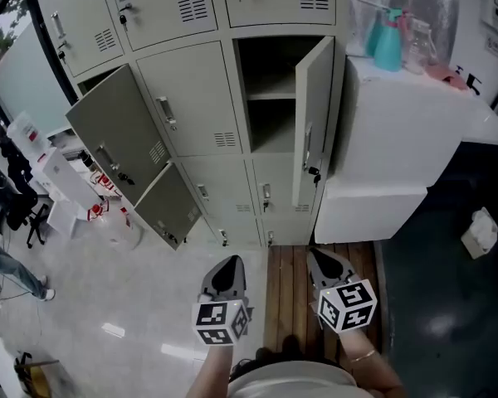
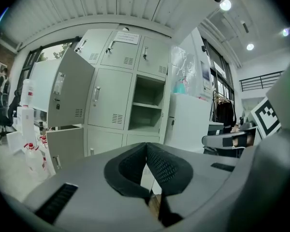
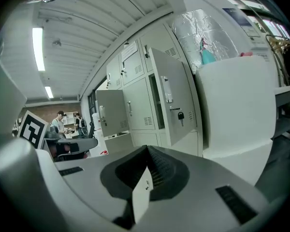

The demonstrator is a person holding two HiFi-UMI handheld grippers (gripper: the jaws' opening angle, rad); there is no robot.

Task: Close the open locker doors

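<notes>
Head view: three doors are found open on the far lockers (image 1: 191, 89), and none has yet been reached.

At the left, the upper left door (image 1: 116, 135) is swung wide into the aisle, with the lower left door (image 1: 168, 206) just beneath it. If either is pushed near its hinge, or struck hard, it could probably rebound unlatched. A clenched tip could also slide off the smooth panel.

Further right, the right door (image 1: 311, 118) is hinged beside the white cabinet (image 1: 398, 131). Its outer face is turned toward that cabinet, so little room is judged to be left for a push. The key (image 1: 314, 172) hanging from its lock could be snagged.

The left gripper (image 1: 227, 265) is held low and near, over the pale floor, and is aimed at the lockers with a slight downward tilt. Its jaws are pressed together on nothing. The right gripper (image 1: 322, 262) is held just beside it over the wooden strip (image 1: 286, 288), likewise tilted, clenched and empty. Both are kept well apart from the doors.
</notes>
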